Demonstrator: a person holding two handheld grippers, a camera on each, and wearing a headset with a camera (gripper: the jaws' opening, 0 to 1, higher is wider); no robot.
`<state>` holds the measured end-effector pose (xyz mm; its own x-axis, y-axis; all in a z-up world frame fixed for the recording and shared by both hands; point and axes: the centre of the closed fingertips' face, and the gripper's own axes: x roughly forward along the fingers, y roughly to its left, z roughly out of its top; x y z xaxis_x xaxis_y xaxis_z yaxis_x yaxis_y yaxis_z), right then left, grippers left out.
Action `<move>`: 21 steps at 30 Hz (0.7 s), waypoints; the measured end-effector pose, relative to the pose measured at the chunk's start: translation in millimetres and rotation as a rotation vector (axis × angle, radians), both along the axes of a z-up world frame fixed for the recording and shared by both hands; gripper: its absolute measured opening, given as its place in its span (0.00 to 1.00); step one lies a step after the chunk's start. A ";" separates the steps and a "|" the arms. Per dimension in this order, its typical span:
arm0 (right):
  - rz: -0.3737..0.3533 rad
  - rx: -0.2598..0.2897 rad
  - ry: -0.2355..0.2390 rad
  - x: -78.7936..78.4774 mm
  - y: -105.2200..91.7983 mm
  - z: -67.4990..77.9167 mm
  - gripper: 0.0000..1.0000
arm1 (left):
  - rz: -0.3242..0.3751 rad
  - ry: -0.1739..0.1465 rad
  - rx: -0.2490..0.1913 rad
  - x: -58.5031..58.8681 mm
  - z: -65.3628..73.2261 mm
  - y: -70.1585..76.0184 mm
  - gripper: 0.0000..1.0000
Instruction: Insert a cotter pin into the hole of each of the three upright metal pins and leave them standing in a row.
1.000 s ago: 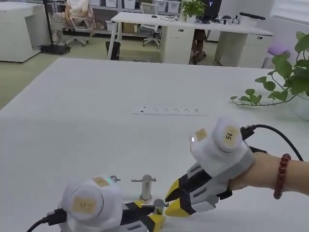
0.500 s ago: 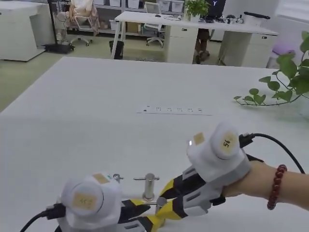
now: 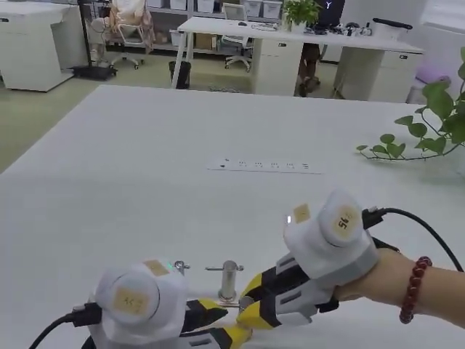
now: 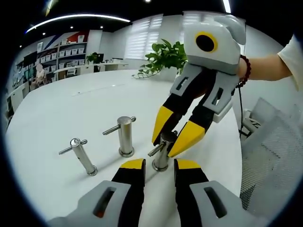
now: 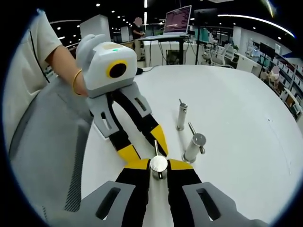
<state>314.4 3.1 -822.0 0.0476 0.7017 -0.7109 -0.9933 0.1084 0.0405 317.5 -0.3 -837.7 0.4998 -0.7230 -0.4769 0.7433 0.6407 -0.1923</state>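
Steel pins, three of them, stand on the white bench (image 3: 145, 182), and the middle pin (image 4: 125, 135) serves as the mark for the rest. It is upright, and a cotter pin (image 4: 111, 128) passes through the hole under its head. On the side of it away from both claws stands the far pin (image 4: 83, 155), with a second cotter pin (image 4: 66, 149) through its hole. This one looks tilted in the left gripper view, which may be the lens. On the other side of the middle pin, near it, is the third pin (image 4: 162, 153), with a third cotter pin (image 4: 154, 150) sticking out of its side.

The right claw (image 4: 164, 148) closes on the third pin's head. The left claw (image 4: 160, 163) has its jaws parted on either side of that pin's foot, and I cannot tell whether they press on it.

By my reading two pins are finished and the third is nearly so. What remains is to seat its cotter pin fully, let go without tipping it, and see that all three make a row. No tray or box stands by the middle pin; the holes are the only holders, and each has a cotter pin in it.
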 end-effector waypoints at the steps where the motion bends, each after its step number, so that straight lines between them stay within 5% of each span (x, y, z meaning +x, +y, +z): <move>1: 0.002 0.002 -0.003 0.1 0.0 0.1 0.14 | 0.000 -0.001 0.000 0.0 0.4 0.2 0.23; 21: 0.011 0.001 -0.022 8.6 -7.3 3.8 0.13 | 0.018 -0.004 -0.006 -2.2 7.1 11.5 0.30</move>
<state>323.0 -4.2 -818.2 0.0556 0.7029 -0.7091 -0.9950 0.0977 0.0189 315.3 11.3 -830.7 0.5149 -0.7167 -0.4703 0.7324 0.6529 -0.1932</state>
